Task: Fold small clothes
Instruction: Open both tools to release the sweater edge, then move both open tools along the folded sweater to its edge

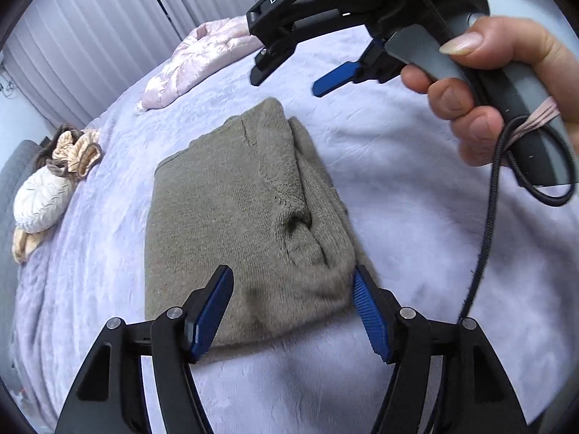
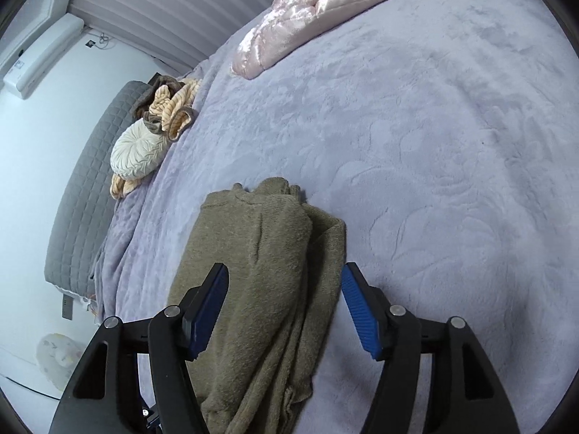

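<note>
Grippers, left gripper (image 1: 293,300) and right gripper (image 2: 286,300), tilt down over the folded brown garment (image 1: 235,209), jaws released.

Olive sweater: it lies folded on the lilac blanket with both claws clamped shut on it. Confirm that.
Not quite. The olive sweater does lie folded on the lilac blanket, but neither claw is clamped on it. The left wrist view shows the left claw open, and the right wrist view shows the right claw open; the pads do not press the fabric.
</note>
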A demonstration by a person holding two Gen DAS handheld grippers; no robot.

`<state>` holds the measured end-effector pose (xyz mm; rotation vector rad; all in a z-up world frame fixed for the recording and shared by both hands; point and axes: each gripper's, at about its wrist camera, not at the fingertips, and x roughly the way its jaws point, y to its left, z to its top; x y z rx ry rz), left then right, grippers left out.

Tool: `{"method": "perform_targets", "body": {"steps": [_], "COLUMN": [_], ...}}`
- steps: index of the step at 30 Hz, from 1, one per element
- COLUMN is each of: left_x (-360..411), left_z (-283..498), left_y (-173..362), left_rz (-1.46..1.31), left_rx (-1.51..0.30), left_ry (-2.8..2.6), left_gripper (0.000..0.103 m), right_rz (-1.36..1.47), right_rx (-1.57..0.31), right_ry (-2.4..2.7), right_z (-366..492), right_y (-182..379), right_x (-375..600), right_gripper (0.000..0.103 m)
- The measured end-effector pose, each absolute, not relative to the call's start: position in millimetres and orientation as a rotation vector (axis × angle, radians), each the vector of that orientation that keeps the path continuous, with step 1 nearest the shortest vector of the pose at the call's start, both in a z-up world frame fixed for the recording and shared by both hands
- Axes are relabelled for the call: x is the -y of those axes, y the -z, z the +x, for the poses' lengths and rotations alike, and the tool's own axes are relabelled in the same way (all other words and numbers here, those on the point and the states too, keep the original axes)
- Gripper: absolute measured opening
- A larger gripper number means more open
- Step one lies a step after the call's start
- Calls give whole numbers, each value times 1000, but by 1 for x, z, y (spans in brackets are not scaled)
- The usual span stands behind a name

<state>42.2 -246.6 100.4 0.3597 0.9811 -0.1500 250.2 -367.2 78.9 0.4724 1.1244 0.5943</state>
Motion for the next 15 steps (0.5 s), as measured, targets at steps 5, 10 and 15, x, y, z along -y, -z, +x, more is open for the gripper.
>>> {"method": "perform_targets", "body": {"steps": [5,10,15], "left_x": [192,132,110], "left_z": [32,59,85], "left_y": [-114,-110,-99], "left_rz": [179,-20,-134], "left_rx": [-1007,-1074,-1115], "left_ry": [214,131,124], "left_gripper": [68,68,68], "right_rz": [424,369,359], "right_rx": [-1059,-1098,-1205], "right_ry": [-723,-834,-828], "right_z": [224,210,208], "right_y": [-120,-129,-105], "right_x": [339,289,257], "right_gripper": [70,72,72]}}
